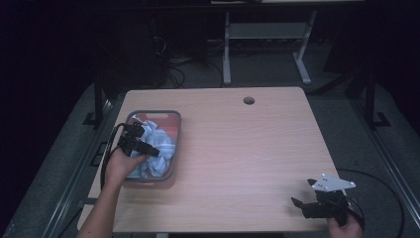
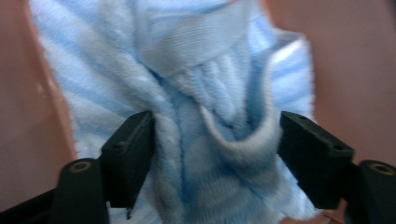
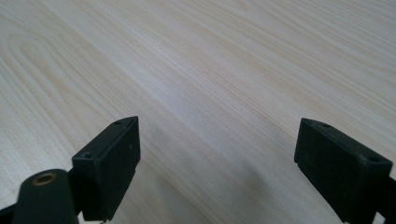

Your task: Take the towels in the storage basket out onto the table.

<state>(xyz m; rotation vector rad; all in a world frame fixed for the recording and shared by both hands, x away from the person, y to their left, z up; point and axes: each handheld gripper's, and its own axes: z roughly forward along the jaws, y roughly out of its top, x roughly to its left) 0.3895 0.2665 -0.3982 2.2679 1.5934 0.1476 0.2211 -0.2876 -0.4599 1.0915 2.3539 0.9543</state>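
So far I have only got as far as the reach. My left gripper (image 1: 144, 140) is down inside the grey bin (image 1: 174, 144) that stands near the tabletop's left edge, and the blue-and-white striped fleece cloth (image 2: 205, 93) lies crumpled in that bin, on its reddish floor. In the left gripper view a fold of the cloth bulges between the jaws, which stand wide on either side of it; the pile brushes both of them, but I cannot yet call that a firm pinch, so I judge the grasp as begun and not finished. Nothing has left the bin, and the bare wooden tabletop (image 1: 237, 144) to its right carries nothing. My right gripper (image 1: 303, 192) waits near the front right corner, jaws spread and empty over the wood. Closing, lifting and carrying out the cloth all remain.
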